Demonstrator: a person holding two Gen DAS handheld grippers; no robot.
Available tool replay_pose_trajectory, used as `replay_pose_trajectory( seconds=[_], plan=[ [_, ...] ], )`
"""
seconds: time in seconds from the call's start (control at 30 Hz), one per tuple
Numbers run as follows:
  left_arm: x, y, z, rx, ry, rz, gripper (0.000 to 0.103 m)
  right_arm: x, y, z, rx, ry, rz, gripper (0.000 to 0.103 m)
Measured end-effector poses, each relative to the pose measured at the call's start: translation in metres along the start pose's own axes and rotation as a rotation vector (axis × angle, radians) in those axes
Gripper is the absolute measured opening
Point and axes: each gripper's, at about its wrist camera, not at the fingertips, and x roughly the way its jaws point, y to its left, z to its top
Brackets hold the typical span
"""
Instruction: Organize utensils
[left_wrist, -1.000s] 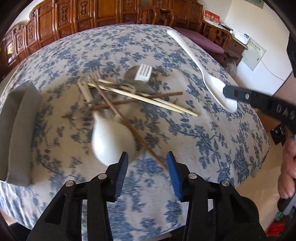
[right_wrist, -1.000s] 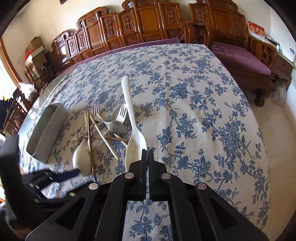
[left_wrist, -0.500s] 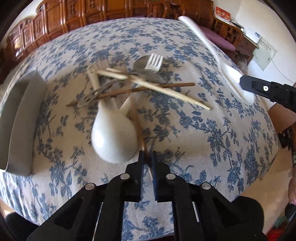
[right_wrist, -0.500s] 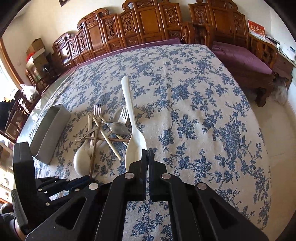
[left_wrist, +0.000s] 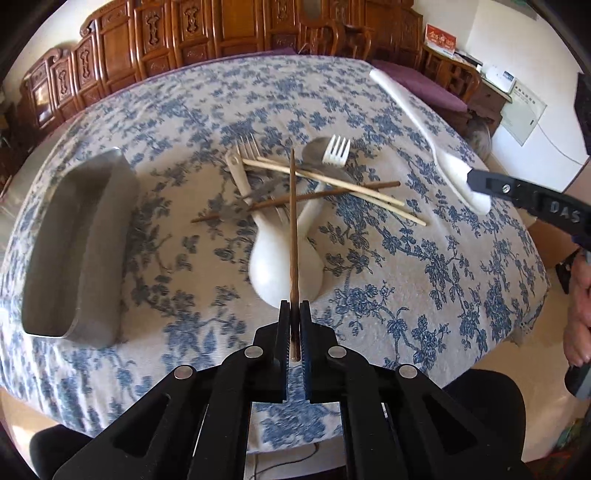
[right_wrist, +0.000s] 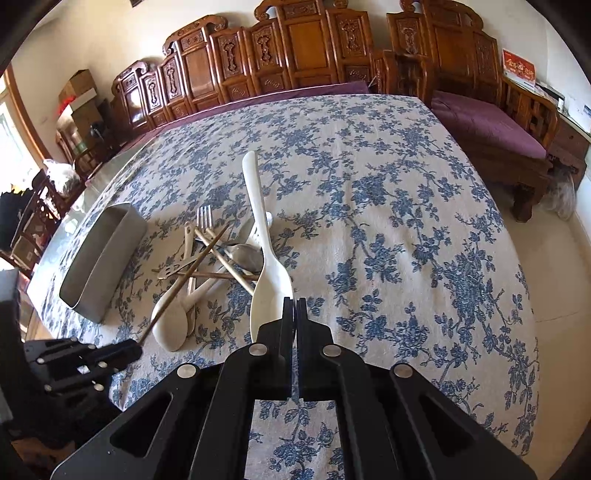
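A grey metal tray (left_wrist: 79, 236) sits at the left on the floral tablecloth (left_wrist: 424, 277). Beside it lies the utensil pile (left_wrist: 295, 192). The left gripper (left_wrist: 294, 314) is clamped on a dark chopstick (left_wrist: 293, 221), raised over a white spoon (left_wrist: 284, 266). Rightward, the right gripper (right_wrist: 294, 314), lettered "DAS", pinches the long white rice paddle (right_wrist: 264, 258) by its blade.

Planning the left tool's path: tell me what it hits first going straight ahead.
Likely the white spoon just beyond the left tool, under its held dark chopstick; then the utensil pile. Height above them is unclear.
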Motion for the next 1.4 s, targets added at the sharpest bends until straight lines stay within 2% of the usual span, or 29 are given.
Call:
replay_pose_trajectory(
  seconds=[0.57,0.93,1.4],
  plan=[
    [-0.046,0.046,0.007,-0.011,-0.109,-0.012,0.004,0.003,0.026,-0.004,-0.076,0.013,-0.024,0.002],
    [-0.075,0.065,0.018,0.007,-0.196,-0.009,0.004,0.016,0.038,-0.011,-0.107,0.054,-0.053,0.002],
    [-0.11,0.099,0.033,-0.02,-0.285,0.005,0.004,0.008,0.066,-0.01,-0.155,0.032,-0.027,0.002]
  ],
)
